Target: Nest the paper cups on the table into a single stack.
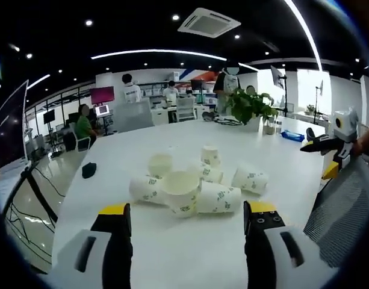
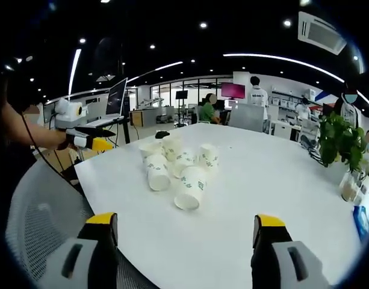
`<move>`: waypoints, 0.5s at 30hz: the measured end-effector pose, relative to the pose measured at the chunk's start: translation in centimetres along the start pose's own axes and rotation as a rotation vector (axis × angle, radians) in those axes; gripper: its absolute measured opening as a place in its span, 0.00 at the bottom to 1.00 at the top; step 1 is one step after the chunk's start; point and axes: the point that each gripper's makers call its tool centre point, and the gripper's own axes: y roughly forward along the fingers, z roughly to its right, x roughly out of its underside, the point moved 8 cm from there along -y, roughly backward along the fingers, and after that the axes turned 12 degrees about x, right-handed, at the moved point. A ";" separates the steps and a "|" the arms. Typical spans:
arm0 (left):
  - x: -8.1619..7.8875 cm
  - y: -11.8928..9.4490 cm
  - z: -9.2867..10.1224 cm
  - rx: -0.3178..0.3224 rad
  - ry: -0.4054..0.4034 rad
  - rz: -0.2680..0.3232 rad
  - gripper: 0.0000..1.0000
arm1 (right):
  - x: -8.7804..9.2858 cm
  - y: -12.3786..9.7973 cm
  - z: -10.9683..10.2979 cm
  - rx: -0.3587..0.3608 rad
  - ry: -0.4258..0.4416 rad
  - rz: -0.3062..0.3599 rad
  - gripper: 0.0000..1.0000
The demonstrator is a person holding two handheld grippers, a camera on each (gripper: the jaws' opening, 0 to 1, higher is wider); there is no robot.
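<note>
Several white paper cups with green print sit in a loose cluster (image 1: 190, 183) on the white table (image 1: 184, 259). Most lie on their sides, one with its open mouth (image 1: 180, 183) facing me; two cups (image 1: 210, 155) stand upright at the back. My left gripper (image 1: 188, 209) is open, short of the cluster, with nothing between its jaws. My right gripper (image 2: 185, 220) is also open and empty, facing the same cups (image 2: 190, 186) from the table's other side. Each gripper appears in the other's view, off the table edge: the right gripper (image 1: 319, 143) and the left gripper (image 2: 93, 138).
A grey mesh chair (image 1: 344, 211) (image 2: 40, 205) stands at the table edge. A potted plant (image 1: 250, 105) (image 2: 344, 141), a small dark object (image 1: 89, 170) and a blue item (image 1: 292, 136) rest on the table. People sit at desks beyond.
</note>
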 end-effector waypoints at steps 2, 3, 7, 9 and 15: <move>0.0 0.4 -0.4 -0.004 0.003 -0.013 0.76 | 0.0 0.0 0.0 0.000 -0.001 -0.003 0.94; 0.1 0.6 -1.0 -0.011 0.008 -0.023 0.76 | 0.0 0.0 0.0 0.000 -0.001 -0.003 0.94; 0.0 1.3 -1.3 -0.004 -0.006 -0.025 0.72 | 0.1 0.0 0.0 0.002 -0.001 -0.006 0.93; -0.1 1.6 -1.4 -0.002 -0.012 -0.028 0.70 | 0.1 0.1 0.1 0.004 -0.001 -0.008 0.93; -0.1 2.8 -2.7 0.004 -0.035 -0.025 0.65 | 0.1 0.0 0.1 0.008 0.000 -0.013 0.92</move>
